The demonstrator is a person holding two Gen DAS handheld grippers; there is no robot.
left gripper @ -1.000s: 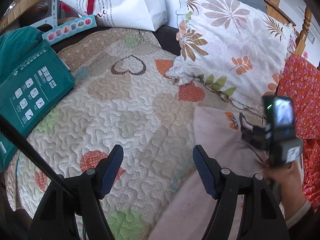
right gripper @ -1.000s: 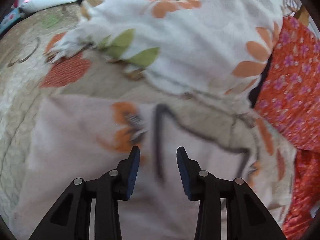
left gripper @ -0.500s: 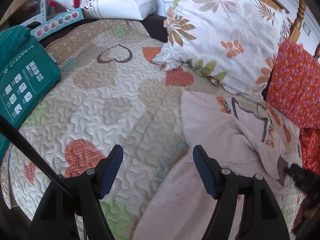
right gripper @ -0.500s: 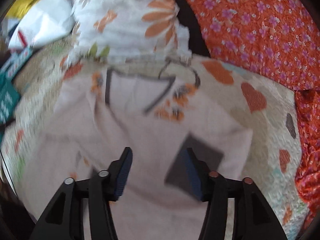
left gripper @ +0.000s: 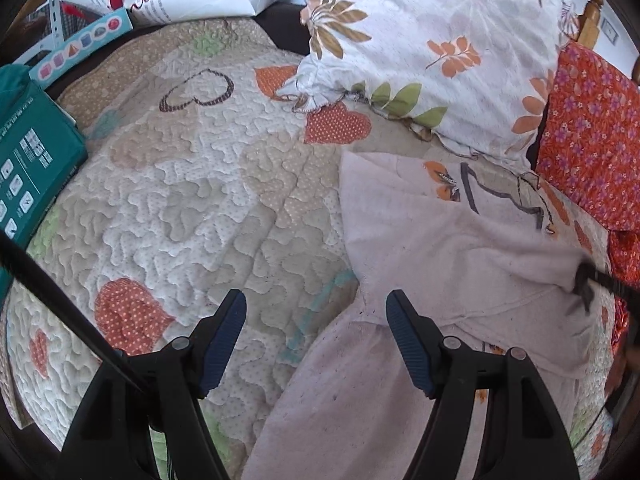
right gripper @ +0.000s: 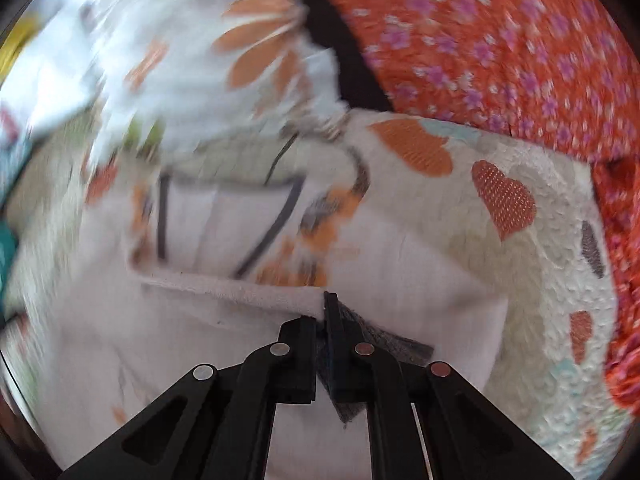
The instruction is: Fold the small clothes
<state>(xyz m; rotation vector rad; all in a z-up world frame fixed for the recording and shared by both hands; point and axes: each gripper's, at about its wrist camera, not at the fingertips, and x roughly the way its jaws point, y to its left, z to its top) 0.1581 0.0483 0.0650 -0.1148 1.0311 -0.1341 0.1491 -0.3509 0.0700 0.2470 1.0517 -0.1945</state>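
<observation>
Surface: bed covered by a cream quilted bedspread with orange heart patches [left gripper: 208, 200]; white leaf-print pillow [left gripper: 440, 48] and orange floral cushion [left gripper: 592, 136] at the far side, teal printed box [left gripper: 28, 168] at the left edge.
Garment: pale pink fleece child's top with dark trim and orange prints [left gripper: 460, 240], lying on the right part of the bed, neckline toward the pillow, lower part running under the left claw's right finger.
Right claw [right gripper: 322, 312]: shut on a fold of the pink top at a dark grey patch, cloth edge pulled into a ridge to its left (view is motion-blurred, so exact bite depth is hard to tell).
Left claw [left gripper: 316, 336]: wide open, holding nothing, hovering over the boundary between quilt and garment.
Step, judged: one side is being drawn across the body for a fold.
Risk 1: thin pinch near the fingertips could slip, dropping the flap short.
Risk 2: nothing pins the rest of the top (left claw is idle), so the whole garment may drag and bunch instead of creasing.
Risk 3: double layer caught in the bite would make a crooked fold.
Risk 4: pillow and cushion sit near the neckline; a wide swing could snag them.
</observation>
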